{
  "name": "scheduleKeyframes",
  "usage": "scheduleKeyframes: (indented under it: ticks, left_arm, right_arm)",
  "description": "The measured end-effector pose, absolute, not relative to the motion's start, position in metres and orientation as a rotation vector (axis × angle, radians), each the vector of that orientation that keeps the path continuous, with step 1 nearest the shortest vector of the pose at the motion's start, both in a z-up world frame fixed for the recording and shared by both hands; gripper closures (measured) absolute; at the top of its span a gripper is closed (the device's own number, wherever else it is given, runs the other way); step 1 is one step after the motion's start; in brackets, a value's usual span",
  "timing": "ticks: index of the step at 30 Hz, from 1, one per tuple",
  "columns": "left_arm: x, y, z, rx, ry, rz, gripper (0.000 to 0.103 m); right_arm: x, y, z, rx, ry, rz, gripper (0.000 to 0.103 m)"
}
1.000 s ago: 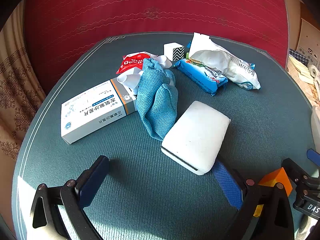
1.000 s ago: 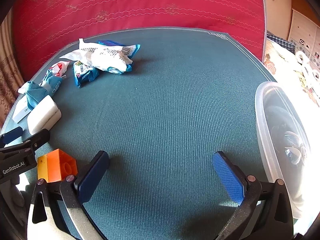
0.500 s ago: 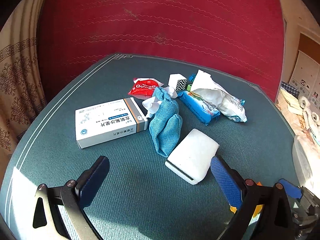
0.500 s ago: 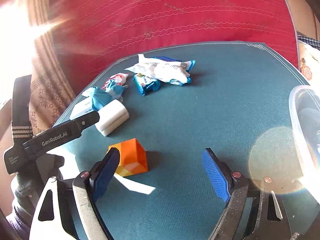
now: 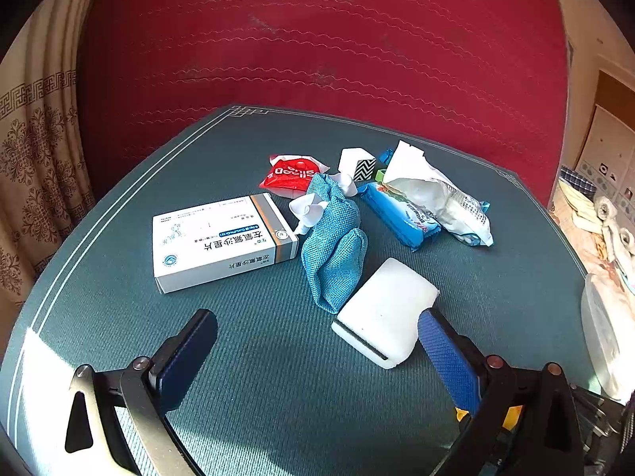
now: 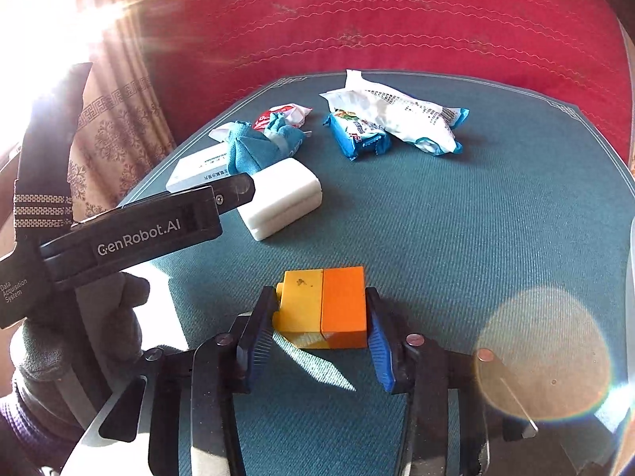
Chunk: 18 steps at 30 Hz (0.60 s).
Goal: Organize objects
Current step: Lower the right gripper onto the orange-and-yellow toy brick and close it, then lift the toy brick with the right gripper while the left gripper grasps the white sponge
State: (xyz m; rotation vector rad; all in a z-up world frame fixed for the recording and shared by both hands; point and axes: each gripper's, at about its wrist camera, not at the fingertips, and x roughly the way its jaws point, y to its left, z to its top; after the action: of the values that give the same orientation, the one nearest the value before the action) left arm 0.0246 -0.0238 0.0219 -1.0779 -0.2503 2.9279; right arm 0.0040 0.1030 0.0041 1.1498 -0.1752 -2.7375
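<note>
An orange and yellow block [image 6: 323,301] stands on the green table mat [image 6: 456,206], with my right gripper [image 6: 321,317] closing on it; both blue pads touch its sides. My left gripper [image 5: 317,357] hangs open over bare mat. Its right finger [image 5: 444,349] is just beside a white sponge [image 5: 385,309]. Behind the sponge lie a blue cloth [image 5: 335,246], a white medicine box [image 5: 222,238], a red packet [image 5: 293,170], a blue snack pack [image 5: 401,214], a white torn packet [image 5: 436,198] and a small zigzag-patterned cube [image 5: 357,162].
A clear plastic container [image 5: 599,337] sits at the table's right edge. A red cloth [image 5: 317,59] rises behind the table and a patterned curtain [image 5: 35,150] hangs at the left. A gloved hand [image 6: 79,337] holds the left gripper's body [image 6: 139,234]. Sun glare washes the right wrist view.
My right gripper swung left to the orange and yellow block and its jaws came in around it. The left gripper drew back and up a little, staying open.
</note>
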Motion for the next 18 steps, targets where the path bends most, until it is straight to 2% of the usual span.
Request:
scheduleKeyframes:
  ticks: [13,15,17,18]
  left_arm:
    - [0.011,-0.007,0.016,-1.189,-0.113,2.844,0.001]
    - [0.007,-0.004,0.015,-1.219,-0.102,2.821,0.004]
    - [0.001,-0.002,0.013,-1.248,-0.101,2.790,0.013]
    - [-0.001,0.000,0.011,-1.262,-0.104,2.781,0.013]
  right_arm:
    - [0.018,0.121,0.008,1.142,-0.242,-2.778,0.059]
    - [0.019,0.123,0.008,1.143,-0.252,-2.780,0.059]
    - [0.020,0.126,0.007,1.142,-0.266,-2.780,0.059]
    - [0.020,0.127,0.007,1.142,-0.273,-2.780,0.059]
